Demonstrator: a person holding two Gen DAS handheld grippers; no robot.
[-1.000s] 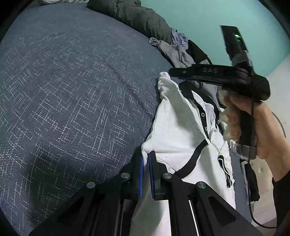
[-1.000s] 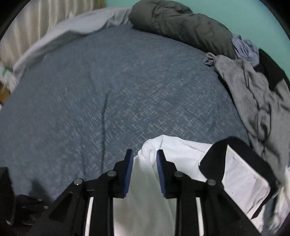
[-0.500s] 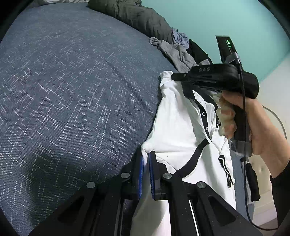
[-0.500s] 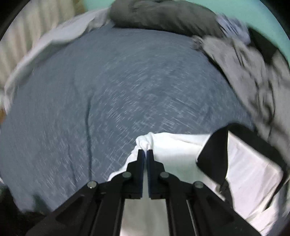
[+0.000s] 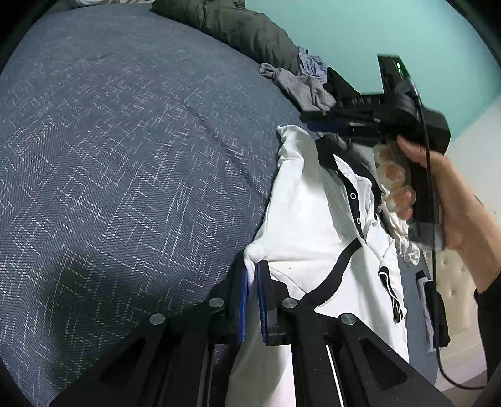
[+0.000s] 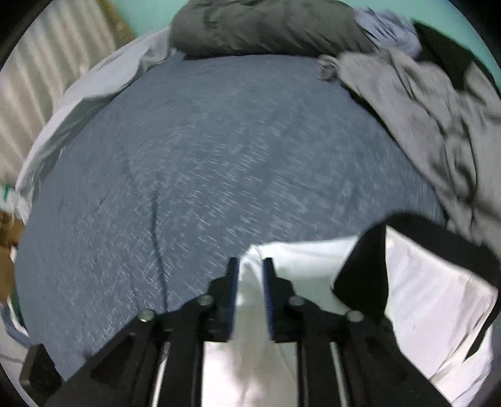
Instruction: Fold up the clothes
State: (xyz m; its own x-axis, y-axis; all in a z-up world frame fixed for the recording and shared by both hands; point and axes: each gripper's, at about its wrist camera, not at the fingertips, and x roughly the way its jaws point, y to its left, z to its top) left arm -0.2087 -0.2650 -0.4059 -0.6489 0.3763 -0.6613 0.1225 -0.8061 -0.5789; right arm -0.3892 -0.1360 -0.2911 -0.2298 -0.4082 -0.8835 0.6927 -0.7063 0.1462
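Observation:
A white shirt with black collar and trim (image 5: 313, 219) lies at the right edge of a blue-grey bedspread (image 5: 125, 156). My left gripper (image 5: 252, 272) is shut on a bunched corner of the shirt. My right gripper (image 6: 250, 266) has its jaws parted a little around a fold of the same shirt (image 6: 422, 297), with cloth lying loose between the pads. In the left wrist view the right gripper (image 5: 310, 120) is held in a hand above the shirt's far shoulder.
A dark grey duvet (image 6: 266, 28) lies rolled at the far end of the bed. A pile of grey, blue and black clothes (image 6: 422, 94) sits at the far right. A teal wall (image 5: 375, 31) stands behind. A white sheet (image 6: 78, 103) hangs at the left.
My right gripper was open a second ago, shut on the shirt fold half a second ago, and now stands slightly parted again. My left gripper keeps its hold and has not moved.

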